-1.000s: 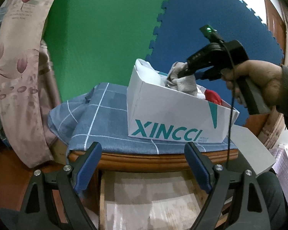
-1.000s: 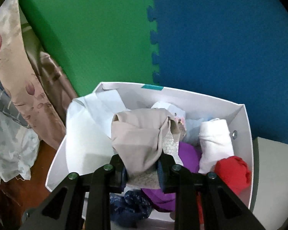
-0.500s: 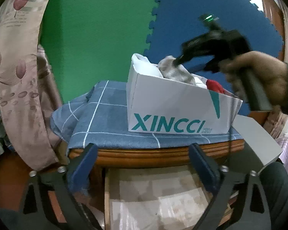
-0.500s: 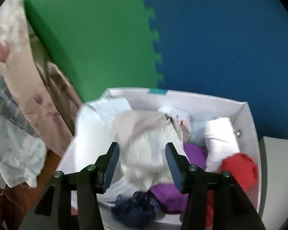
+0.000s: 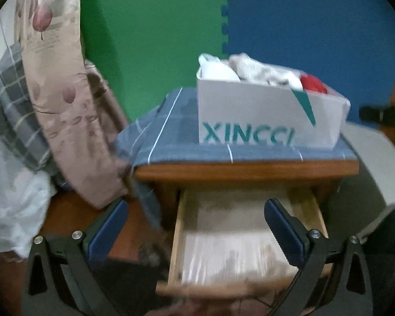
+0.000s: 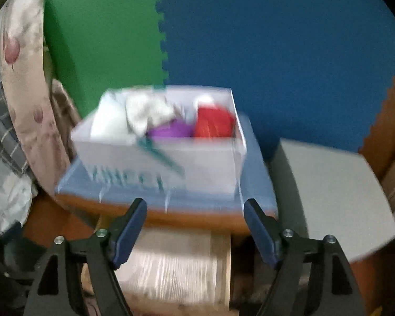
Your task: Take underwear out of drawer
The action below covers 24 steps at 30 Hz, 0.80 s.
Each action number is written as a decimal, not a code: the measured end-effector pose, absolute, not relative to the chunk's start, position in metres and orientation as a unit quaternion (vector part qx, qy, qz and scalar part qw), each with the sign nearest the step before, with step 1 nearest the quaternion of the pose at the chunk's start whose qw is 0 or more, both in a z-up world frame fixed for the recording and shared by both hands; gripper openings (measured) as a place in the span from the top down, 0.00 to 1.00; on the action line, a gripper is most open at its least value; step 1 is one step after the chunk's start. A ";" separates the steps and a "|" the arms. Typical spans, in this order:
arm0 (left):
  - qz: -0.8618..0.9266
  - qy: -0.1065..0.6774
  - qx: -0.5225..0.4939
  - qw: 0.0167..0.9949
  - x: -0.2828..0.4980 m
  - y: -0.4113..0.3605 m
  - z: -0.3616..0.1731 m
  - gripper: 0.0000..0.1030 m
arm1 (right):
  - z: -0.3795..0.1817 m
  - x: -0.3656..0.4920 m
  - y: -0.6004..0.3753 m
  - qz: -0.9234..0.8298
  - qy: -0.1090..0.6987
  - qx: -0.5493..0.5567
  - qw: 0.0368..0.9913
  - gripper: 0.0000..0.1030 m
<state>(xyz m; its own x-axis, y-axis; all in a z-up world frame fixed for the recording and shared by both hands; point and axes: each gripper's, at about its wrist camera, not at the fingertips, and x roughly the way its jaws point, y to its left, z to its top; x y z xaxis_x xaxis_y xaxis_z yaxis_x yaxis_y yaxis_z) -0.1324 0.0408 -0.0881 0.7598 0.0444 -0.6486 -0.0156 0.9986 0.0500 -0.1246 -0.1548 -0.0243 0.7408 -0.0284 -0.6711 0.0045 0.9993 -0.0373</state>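
Left gripper spread wide, empty, over the open drawer. Underwear lay piled in the white box on the nightstand. Right gripper also apart, empty. Risk: heaped garments could slide over the box's low rim if jostled.

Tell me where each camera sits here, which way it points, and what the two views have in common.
Left wrist: rides the left claw, facing the nightstand front; its open blue fingers frame the pulled-out drawer, with the white XINCCI box above.
Right wrist: rides the right claw, higher and further right, looking down into the box at the red bundle; its fingers are open and hold nothing.
Shared: box, drawer, blue checked cloth, green and blue foam wall.
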 end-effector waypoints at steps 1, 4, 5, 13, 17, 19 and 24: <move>0.020 0.358 0.020 0.933 -0.141 0.034 -0.084 0.01 | -0.033 -0.135 -0.153 -0.009 0.368 -0.021 0.930 0.24; 0.012 0.378 0.029 0.925 -0.158 0.018 -0.078 0.01 | -0.049 -0.158 -0.148 -0.003 0.386 -0.038 0.922 0.24; 0.009 0.388 0.034 0.921 -0.161 0.012 -0.076 0.01 | -0.051 -0.161 -0.146 -0.002 0.389 -0.043 0.920 0.24; -0.007 0.410 0.042 0.911 -0.171 -0.011 -0.045 0.00 | -0.015 -0.188 -0.150 -0.001 0.377 -0.004 0.926 0.24; -0.023 0.408 0.019 0.913 -0.173 -0.013 -0.019 0.00 | 0.016 -0.196 -0.153 -0.024 0.363 0.006 0.932 0.23; -0.026 0.410 0.021 0.912 -0.174 -0.018 -0.010 0.00 | 0.028 -0.200 -0.154 -0.029 0.363 0.016 0.931 0.23; -0.031 0.380 0.041 0.924 -0.183 -0.029 0.006 0.00 | 0.045 -0.209 -0.147 -0.024 0.346 -0.003 0.938 0.23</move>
